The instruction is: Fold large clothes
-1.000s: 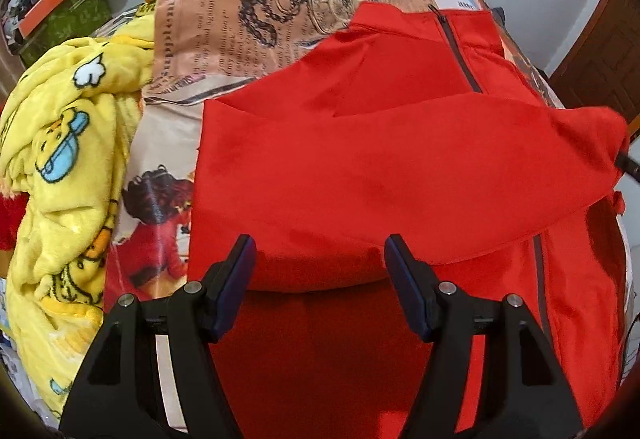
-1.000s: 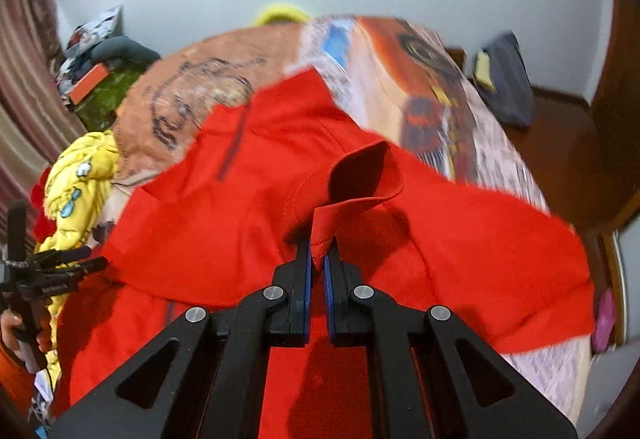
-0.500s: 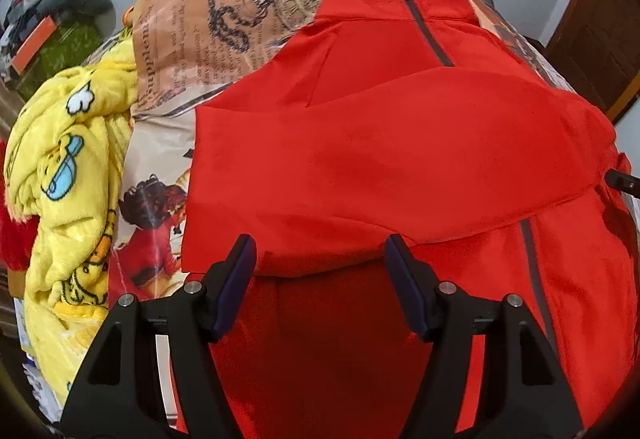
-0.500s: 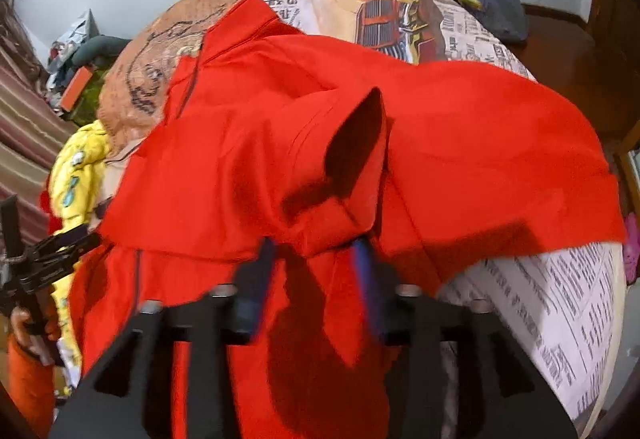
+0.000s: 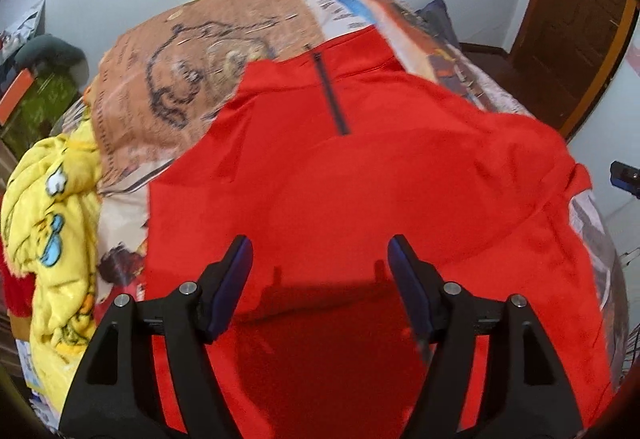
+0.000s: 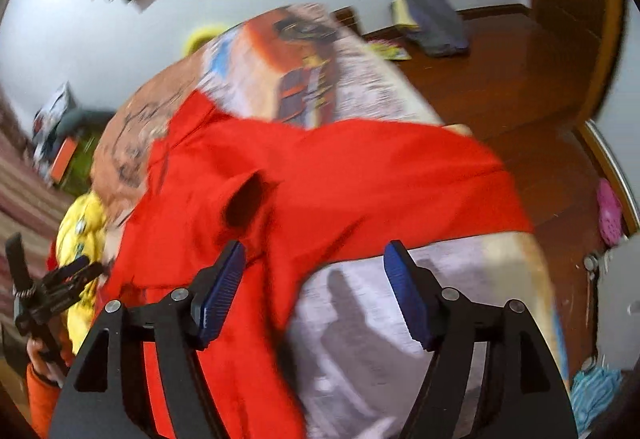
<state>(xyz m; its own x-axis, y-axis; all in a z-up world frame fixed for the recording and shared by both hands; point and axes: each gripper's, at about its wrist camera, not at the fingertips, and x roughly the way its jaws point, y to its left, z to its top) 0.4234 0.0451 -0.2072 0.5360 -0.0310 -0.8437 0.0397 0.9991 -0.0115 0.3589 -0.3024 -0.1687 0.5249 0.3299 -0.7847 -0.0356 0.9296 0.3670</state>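
Note:
A large red zip-neck top (image 5: pixel 360 191) lies spread on a bed with a printed cover (image 5: pixel 192 55), its sleeves folded across the body. Its dark zip (image 5: pixel 332 95) points to the far side. My left gripper (image 5: pixel 320 275) is open and empty, just above the top's near part. In the right wrist view the same red top (image 6: pixel 320 191) lies with a sleeve cuff (image 6: pixel 244 199) standing open. My right gripper (image 6: pixel 312 279) is open and empty above the top's right edge. The left gripper (image 6: pixel 76 271) shows at the far left of that view.
A yellow cartoon blanket (image 5: pixel 52 223) is heaped at the bed's left side. Clutter (image 5: pixel 36 87) sits beyond it. A wooden door (image 5: pixel 576 19) and wooden floor (image 6: pixel 500 71) lie to the right, with a dark bag (image 6: pixel 432 19) and a pink shoe (image 6: pixel 610 211) on the floor.
My right gripper opened and let go of the sleeve cuff, then drew back to the right. The sleeve now lies across the top. My left gripper stayed open and tilted up.

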